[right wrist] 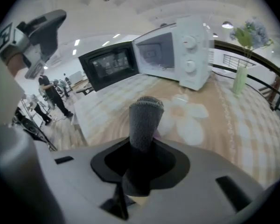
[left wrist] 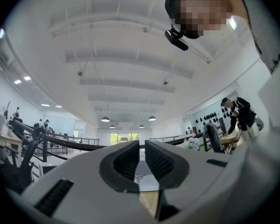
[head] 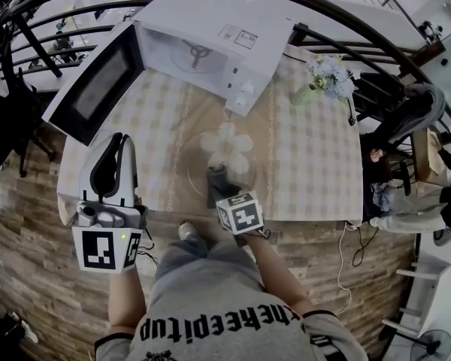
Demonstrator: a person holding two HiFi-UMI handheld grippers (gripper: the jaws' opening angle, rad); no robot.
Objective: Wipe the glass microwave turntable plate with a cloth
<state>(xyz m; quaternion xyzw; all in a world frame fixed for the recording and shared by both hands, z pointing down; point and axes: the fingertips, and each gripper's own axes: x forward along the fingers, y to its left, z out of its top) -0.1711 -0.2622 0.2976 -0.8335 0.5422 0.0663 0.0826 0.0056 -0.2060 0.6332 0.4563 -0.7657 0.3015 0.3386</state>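
Glass turntable plate: flat on the checked tablecloth, in front of the white microwave and near the table's front edge. A white flower shape shows at the plate's far part; whether it is on or under the glass I cannot tell. Dark grey cloth: folded into a thick strip, standing out over the near part of the plate; contact with the glass cannot be made out. My right gripper is clenched on this cloth, both jaws pressed on its lower end. My left gripper is raised to the left of the plate, well apart from it, pointing upward, its jaws drawn together to a slit with nothing in them. Microwave door: swung open to the left. A vase of pale flowers stands right of the microwave.
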